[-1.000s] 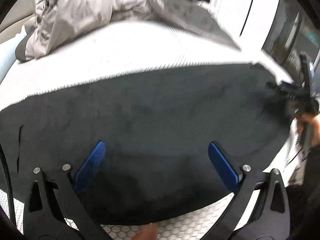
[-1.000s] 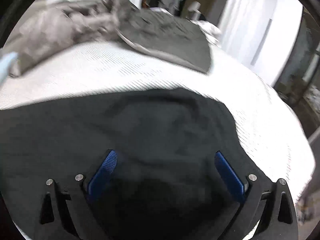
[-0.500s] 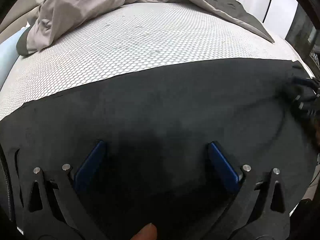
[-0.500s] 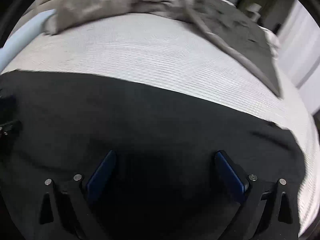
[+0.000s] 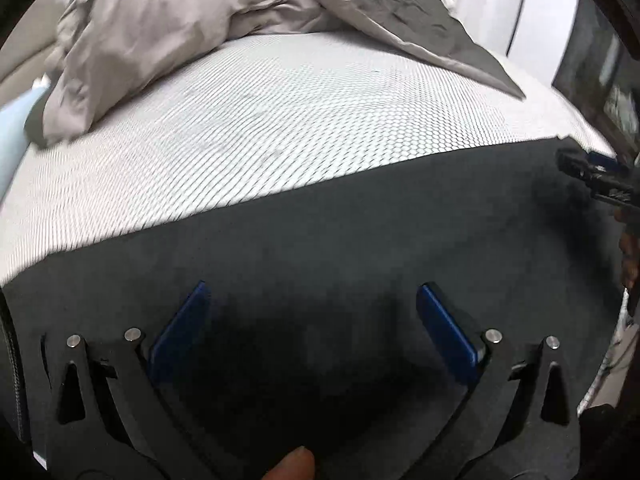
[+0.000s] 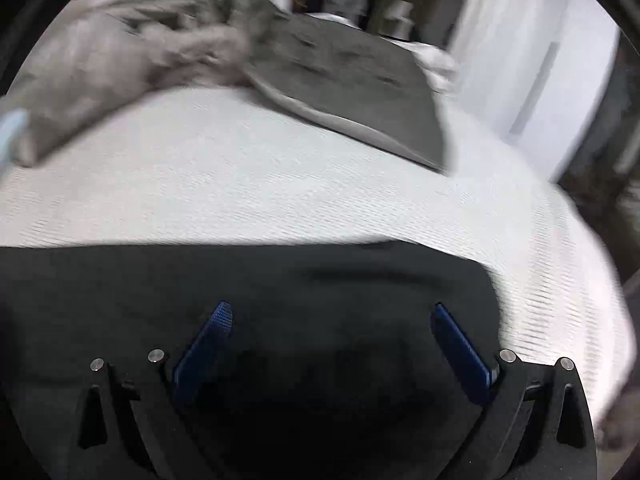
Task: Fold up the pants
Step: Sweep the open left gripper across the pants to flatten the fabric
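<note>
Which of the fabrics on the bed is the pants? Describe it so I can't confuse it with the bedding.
Start at the white honeycomb-textured mattress. A crumpled grey duvet is heaped at its far end. The pants are the flat black cloth spread across the near edge, under both open grippers: the only black, smooth piece there.

In front of me a white honeycomb-textured mattress cover spans the bed. At its far side a crumpled beige-grey duvet lies heaped (its darker side flops flat rightward). A pale blue pillow peeks in at left.
</note>
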Motion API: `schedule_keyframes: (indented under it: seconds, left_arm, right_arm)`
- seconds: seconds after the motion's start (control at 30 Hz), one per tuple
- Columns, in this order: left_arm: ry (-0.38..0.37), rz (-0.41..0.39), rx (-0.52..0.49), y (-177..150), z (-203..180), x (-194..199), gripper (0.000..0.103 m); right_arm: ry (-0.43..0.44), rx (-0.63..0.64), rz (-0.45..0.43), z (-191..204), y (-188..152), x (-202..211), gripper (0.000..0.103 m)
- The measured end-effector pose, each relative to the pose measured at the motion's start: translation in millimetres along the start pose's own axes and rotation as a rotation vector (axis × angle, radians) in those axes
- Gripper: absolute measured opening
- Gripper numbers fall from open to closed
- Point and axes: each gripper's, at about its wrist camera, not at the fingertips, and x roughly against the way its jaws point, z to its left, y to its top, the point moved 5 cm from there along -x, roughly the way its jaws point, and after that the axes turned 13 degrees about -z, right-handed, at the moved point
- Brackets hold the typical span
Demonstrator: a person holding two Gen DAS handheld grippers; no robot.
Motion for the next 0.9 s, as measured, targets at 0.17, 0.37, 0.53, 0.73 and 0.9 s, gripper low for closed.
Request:
schedule_keyframes:
  seconds: [0.17, 0.37, 0.53, 0.73, 0.9]
  left_arm:
    - [-0.001, 0.030, -0.015, 10, -6, -40, 0.102]
    - [0.061, 0.076, 0.065, -7, 47, -41, 0.102]
    - [0.337, 0.082, 0.183, -25, 160, -16, 0.103]
    - [0.293, -0.018, 0.422, -36, 208, 27, 0.102]
    - [0.177, -0.098, 0.343, -28, 159, 60, 0.102]
  right_arm:
    - [0.265, 0.028, 0.090, 75, -16, -24, 0.101]
    - [0.167, 0.124, 0.145, 74, -37, -31, 0.101]
    - [0.148, 0.075, 0.171, 52, -47, -27, 0.101]
    - [0.141, 0.076, 0.156, 54, -40, -26, 0.101]
    - [0.252, 0.091, 0.088, 86, -17, -9, 0.101]
